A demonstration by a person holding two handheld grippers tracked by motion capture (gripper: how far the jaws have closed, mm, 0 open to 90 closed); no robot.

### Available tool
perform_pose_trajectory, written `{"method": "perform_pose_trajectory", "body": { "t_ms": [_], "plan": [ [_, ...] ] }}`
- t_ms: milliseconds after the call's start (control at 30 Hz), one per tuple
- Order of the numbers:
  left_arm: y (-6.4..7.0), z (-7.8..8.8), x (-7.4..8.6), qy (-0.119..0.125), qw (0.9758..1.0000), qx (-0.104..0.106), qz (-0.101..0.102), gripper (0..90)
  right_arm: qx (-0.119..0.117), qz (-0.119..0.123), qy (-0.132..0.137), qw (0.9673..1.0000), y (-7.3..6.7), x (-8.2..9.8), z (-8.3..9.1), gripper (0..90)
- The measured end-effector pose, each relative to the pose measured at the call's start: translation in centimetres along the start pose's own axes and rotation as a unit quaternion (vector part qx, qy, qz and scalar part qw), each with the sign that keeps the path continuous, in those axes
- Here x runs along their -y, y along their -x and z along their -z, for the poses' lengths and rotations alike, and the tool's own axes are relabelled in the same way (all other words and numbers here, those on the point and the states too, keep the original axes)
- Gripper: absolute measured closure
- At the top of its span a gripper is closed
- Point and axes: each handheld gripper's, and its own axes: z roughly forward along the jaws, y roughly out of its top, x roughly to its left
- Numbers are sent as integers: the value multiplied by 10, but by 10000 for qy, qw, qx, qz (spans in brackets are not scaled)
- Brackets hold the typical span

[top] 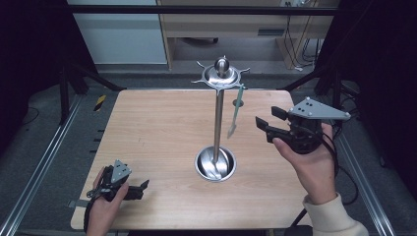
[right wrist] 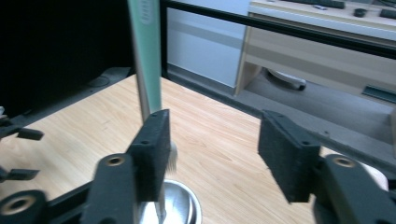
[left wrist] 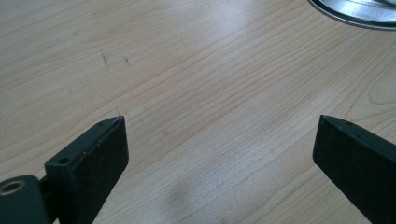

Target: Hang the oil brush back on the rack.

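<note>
green utensil (top: 237, 109): pale mint, beside right gripper (top: 268, 123) | stand (top: 218, 118): polished silver | both grippers: black jaws, grey plate | table (top: 157, 132): light wood grain | sleeve (top: 334, 219): cream

Lighting even and overhead on the pale wooden table (top: 162, 128), surroundings falling to near black at both sides; soft glare on the steel stand (top: 218, 113) and its bowl; faint blurred shadow on the wood in the left gripper view; near jaws slightly soft in the right gripper view.
</note>
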Motion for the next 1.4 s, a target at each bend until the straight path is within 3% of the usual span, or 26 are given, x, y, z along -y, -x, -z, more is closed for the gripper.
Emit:
{"method": "perform_pose_trajectory", "body": {
  "t_ms": [367, 567, 867, 1400],
  "plan": [
    [-1, 0, 0, -10, 10000, -2, 12, 31, 399, 109, -158, 9990, 15, 8, 0, 163],
    [0, 0, 0, 11, 10000, 4, 16, 31, 188, 126, -329, 9992, 22, 25, -3, 79],
    [-1, 0, 0, -9, 10000, -4, 3, 31, 142, 148, -655, 9976, 26, 54, -7, 80],
    [-1, 0, 0, -17, 10000, -6, -1, 31, 252, -113, -1136, 9931, 31, 109, -24, 88]
  ]
}}
